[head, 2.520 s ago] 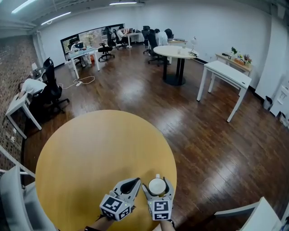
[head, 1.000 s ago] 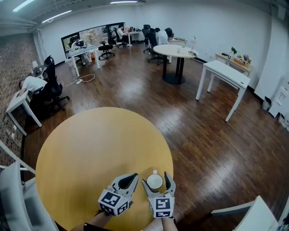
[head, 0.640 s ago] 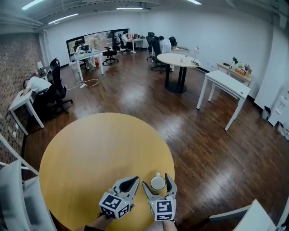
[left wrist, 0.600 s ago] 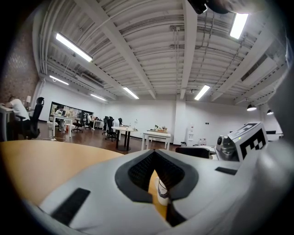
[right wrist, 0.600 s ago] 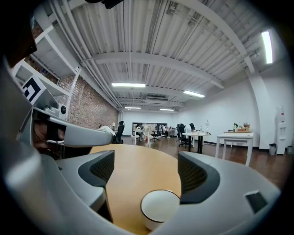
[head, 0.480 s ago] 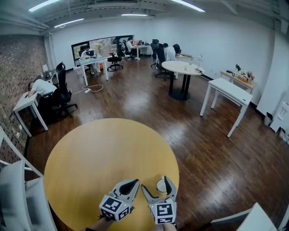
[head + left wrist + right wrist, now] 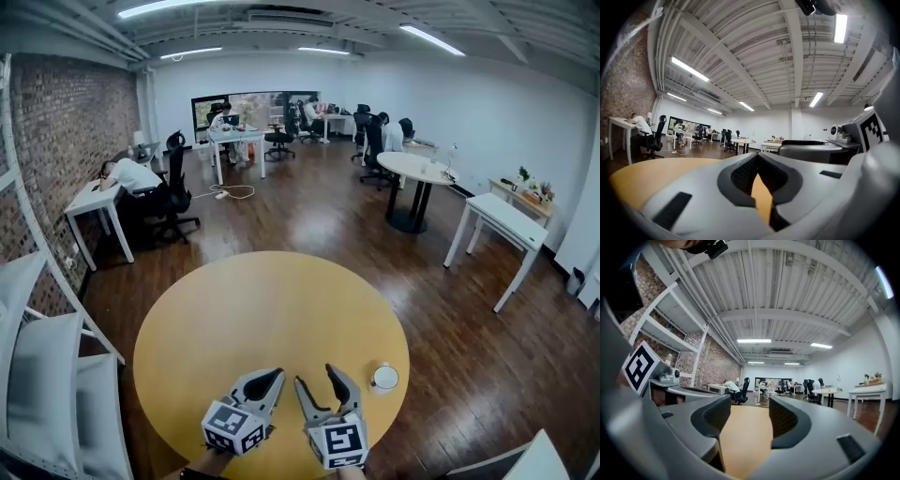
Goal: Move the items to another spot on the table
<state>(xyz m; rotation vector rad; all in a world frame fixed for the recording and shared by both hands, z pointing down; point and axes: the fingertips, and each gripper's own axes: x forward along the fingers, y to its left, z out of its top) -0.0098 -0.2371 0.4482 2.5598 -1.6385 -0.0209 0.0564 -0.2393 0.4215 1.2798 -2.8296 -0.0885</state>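
A small white cup point(image 7: 384, 377) stands upright near the right rim of the round yellow table point(image 7: 244, 309), free of both grippers. My right gripper point(image 7: 321, 382) hovers just left of the cup, open; its jaws have just been closing and nothing is between them. In the right gripper view point(image 7: 749, 416) only bare tabletop shows between the fingers. My left gripper point(image 7: 266, 381) is beside it on the left, shut and empty. In the left gripper view point(image 7: 758, 161) the tips meet over the tabletop.
White chairs stand close at the left point(image 7: 47, 375) and lower right point(image 7: 525, 461) of the table. Dark wood floor surrounds it. Farther off are a round white table point(image 7: 417, 169), a white desk point(image 7: 506, 220) and people at desks point(image 7: 127, 175).
The cup was between the right gripper's jaws; now it stands free to that gripper's right. Those jaws have narrowed. Both grippers have shifted left, and the head view has swung left and up.
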